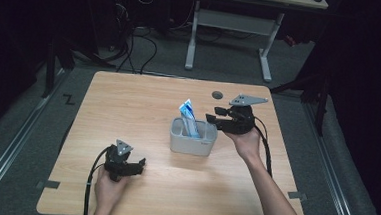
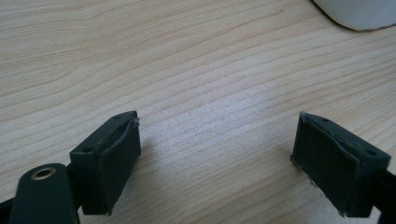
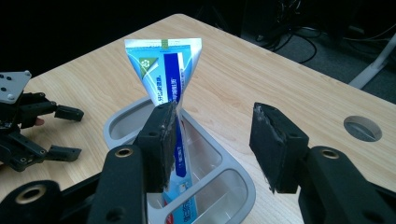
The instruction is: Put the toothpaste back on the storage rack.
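Jaws spread on both: right gripper (image 3: 212, 149) beside the toothpaste tube (image 3: 168, 79) in the grey holder (image 3: 233, 182), left gripper (image 2: 217, 163) over bare table (image 2: 187, 70).

Resting low at seven o'clock: left hand-held gripper (image 1: 125, 164), jaws standing wide apart with nothing between, pointing toward three o'clock. Hovering at three o'clock: right hand-held gripper (image 1: 217, 117), jaws parted and pressing on nothing, pointing toward nine o'clock, right forearm (image 1: 273, 197) reaching in from five o'clock.
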The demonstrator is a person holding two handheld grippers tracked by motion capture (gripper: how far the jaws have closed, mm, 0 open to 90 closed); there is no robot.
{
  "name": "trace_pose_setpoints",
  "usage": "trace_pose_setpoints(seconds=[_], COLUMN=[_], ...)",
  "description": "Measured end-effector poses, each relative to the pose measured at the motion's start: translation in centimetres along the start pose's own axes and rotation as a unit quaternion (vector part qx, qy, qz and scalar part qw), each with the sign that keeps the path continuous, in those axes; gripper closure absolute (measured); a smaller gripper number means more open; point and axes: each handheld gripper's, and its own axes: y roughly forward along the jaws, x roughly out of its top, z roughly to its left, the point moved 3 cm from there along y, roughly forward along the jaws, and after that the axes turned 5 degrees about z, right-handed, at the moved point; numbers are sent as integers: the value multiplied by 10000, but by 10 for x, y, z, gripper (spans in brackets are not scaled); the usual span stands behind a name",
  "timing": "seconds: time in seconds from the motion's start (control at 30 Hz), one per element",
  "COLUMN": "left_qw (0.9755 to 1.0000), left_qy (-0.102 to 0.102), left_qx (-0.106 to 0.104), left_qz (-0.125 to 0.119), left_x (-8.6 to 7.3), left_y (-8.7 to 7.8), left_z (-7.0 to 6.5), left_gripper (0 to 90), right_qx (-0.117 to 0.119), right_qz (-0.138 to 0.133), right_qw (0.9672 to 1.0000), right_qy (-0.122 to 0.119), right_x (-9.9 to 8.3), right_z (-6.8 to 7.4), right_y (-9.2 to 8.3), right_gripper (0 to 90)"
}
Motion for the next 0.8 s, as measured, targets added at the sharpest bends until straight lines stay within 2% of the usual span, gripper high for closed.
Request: trace_pose_setpoints(seconds=[0.23, 0.8], left_qw=[10000, 10000], left_qy=[0, -2], left_qx=[0, 1], left_qz=[0, -1], left_x=[0, 0], left_y=[0, 0], left_z=[0, 0], left_gripper=[155, 154], right_qx=[-31, -1], right_qz=[15, -67], right_qw=[10000, 10000], right_qy=[-77, 29], right_x=[-2, -6], right_z=[3, -2], right_y=[-3, -15], right_gripper=[506, 517])
